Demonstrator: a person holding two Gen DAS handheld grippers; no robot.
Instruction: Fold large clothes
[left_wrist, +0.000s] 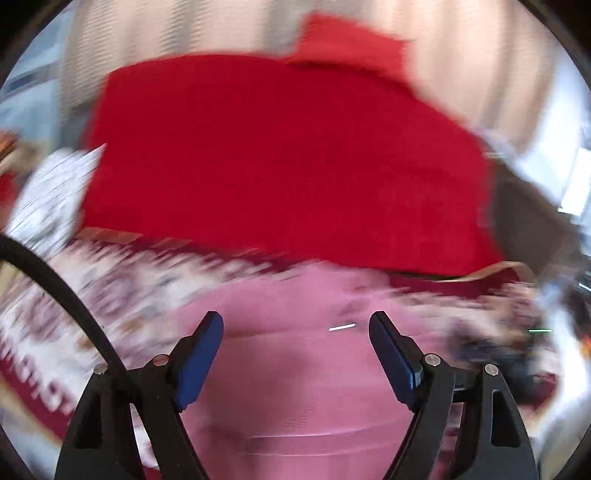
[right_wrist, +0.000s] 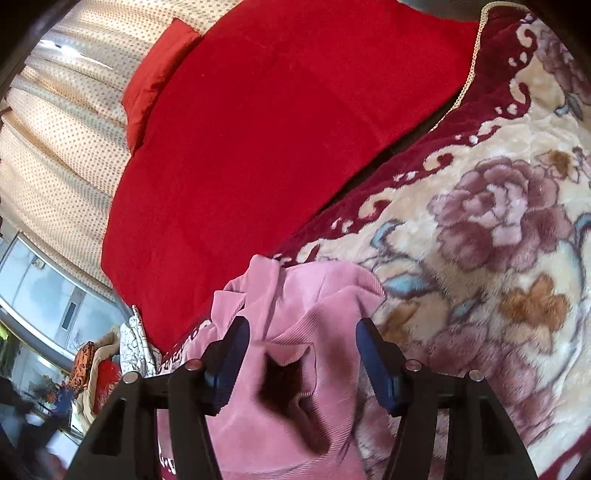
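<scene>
no readable text, label, brand or number can be made out anywhere (the pale marks on the dark red blanket border (left_wrist: 35, 384) are too blurred to be read).

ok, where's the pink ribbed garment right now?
The pink ribbed garment lies bunched on the floral plush blanket, just below the red bedspread, between the open fingers of both the right gripper and left gripper.
</scene>
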